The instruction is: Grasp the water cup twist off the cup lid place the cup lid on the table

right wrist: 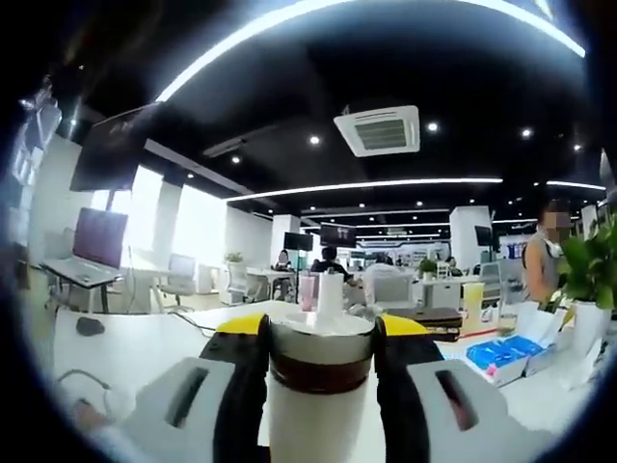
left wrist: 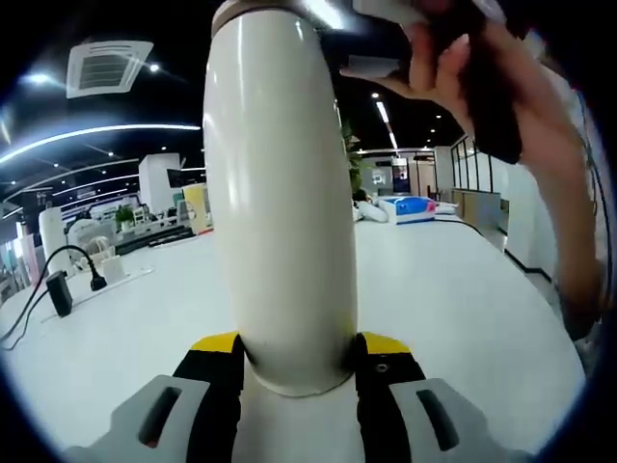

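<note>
The left gripper (left wrist: 294, 371) has its 2 yellow-and-black fingers (left wrist: 214, 371) pinching the lower body of the cream water cup (left wrist: 280, 193), which stands tall between them above the white surface (left wrist: 453, 309). That low grip looks meant to anchor the cup so it cannot turn while the top is worked. In the left gripper view the cup's top reaches the upper edge, where a hand (left wrist: 501, 87) holding the right gripper's dark handle comes in from the right. In the right gripper view, the right gripper (right wrist: 320, 362) looks along the cup from its upper end: its 2 fingers (right wrist: 241, 376) are closed against the sides of the cup lid (right wrist: 321, 347), a pale cap with a dark brown band beneath it, and the cream body continues below. This split, 1 gripper low and 1 at the lid, suits a twist, with the body held fixed and the lid turned. The lid appears seated on the cup, so I judge the unscrewing as not finished, and placing the lid on the surface is yet to come. A charger and black cable (left wrist: 72, 280) lie well apart to the left.
</note>
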The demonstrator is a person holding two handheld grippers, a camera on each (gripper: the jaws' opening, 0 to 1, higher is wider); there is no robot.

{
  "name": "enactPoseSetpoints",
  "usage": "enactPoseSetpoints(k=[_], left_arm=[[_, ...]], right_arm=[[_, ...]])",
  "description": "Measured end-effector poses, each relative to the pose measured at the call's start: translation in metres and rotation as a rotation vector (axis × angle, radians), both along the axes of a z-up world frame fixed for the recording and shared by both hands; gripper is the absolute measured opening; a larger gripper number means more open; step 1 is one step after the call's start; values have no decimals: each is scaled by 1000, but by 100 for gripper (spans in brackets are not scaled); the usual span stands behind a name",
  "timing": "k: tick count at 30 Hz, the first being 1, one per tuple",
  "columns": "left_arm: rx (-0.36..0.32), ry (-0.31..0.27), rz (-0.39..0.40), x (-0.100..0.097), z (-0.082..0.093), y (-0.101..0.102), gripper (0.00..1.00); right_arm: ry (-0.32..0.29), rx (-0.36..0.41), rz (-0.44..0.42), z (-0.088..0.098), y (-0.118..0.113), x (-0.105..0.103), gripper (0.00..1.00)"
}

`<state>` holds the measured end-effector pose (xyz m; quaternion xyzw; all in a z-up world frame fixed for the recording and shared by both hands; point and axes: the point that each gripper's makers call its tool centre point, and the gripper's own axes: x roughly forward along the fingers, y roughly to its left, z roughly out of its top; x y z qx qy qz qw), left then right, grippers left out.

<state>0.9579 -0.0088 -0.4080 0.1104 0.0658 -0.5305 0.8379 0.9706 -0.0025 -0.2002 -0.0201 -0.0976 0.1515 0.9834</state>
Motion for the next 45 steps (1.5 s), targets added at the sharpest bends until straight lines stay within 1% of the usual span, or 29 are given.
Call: enactPoseSetpoints(k=[6,12,18,21,25,28,32,40,45], left_arm=[[-1,2,3,0,0,0,47],[-3,4,5,0,0,0,47],[-4,4,5,0,0,0,47],[-5,4,5,0,0,0,47],[-5,6,5,1,0,0,47],[-6,6,5,1,0,0,47],[-6,6,6,1,0,0,47],[-7,6,9,1,0,1,47],[-7,7,10,2,0,1,47]], right_arm=[[11,-13,54,0,1,3,45],[30,-18,130,0,4,4,45],[18,-28,187,-1,5,2,45],[22,-7,237,-1,5,3,45],[15,-20,279,0,7,2,45],[18,-32,308,0,8,2,45],[28,-21,360,-1,9,4,45],[23,-69,457,-1,15,2,45],[39,-70,498,-1,16,4,45]])
